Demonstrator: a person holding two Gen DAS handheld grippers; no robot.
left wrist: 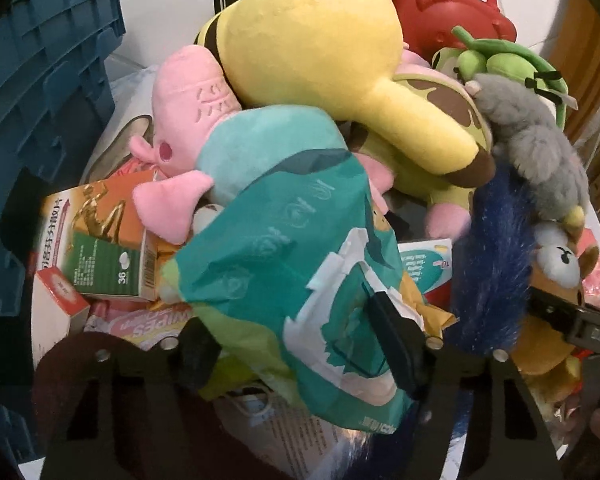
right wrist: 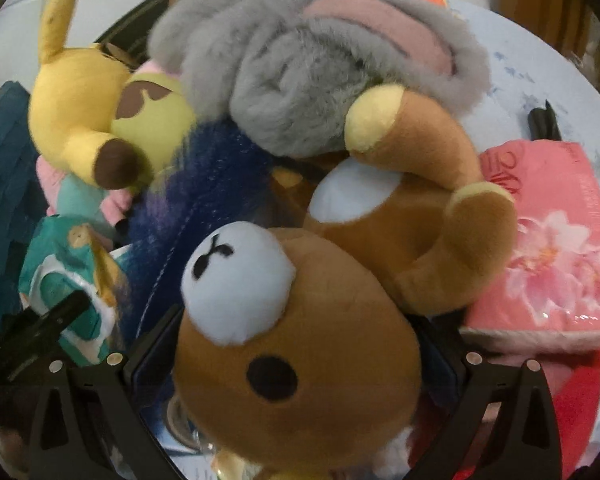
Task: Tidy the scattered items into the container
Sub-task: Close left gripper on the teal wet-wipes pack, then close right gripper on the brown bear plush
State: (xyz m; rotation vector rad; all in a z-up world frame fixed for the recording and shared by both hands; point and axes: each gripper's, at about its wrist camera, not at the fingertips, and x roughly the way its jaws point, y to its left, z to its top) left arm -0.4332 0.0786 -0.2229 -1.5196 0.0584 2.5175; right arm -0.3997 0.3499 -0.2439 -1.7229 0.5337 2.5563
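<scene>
Left gripper [left wrist: 300, 344]: jaws pinching the teal wipes pack [left wrist: 300, 264], one pad pressed on its white label flap, the other against its far side. No earlier frame to compare. Right gripper [right wrist: 296, 364]: jaws spread wide either side of the brown bear plush [right wrist: 300, 360]'s head; head fills the gap, but can't tell whether the pads actually press on it. Outward from the left gripper: orange-green box [left wrist: 100, 240] just beside the pack, pink wipes packet [left wrist: 148, 326] under it, pink-and-teal pig plush [left wrist: 204, 120] touching the pack's top edge, yellow plush [left wrist: 320, 40] lying over the pig, blue furry item [left wrist: 496, 248] next to the pack. Grey plush [left wrist: 536, 140] on the blue fur, green plush [left wrist: 500, 64] and red plastic bag [left wrist: 440, 4] behind. Blue crate [left wrist: 40, 80] stands beside the pile, its ribbed wall visible. Right wrist view: bear's body curls beneath the grey plush; pink tissue pack [right wrist: 552, 248] just beside the bear, black pen [right wrist: 544, 120] beyond it on the pale table [right wrist: 520, 60].
</scene>
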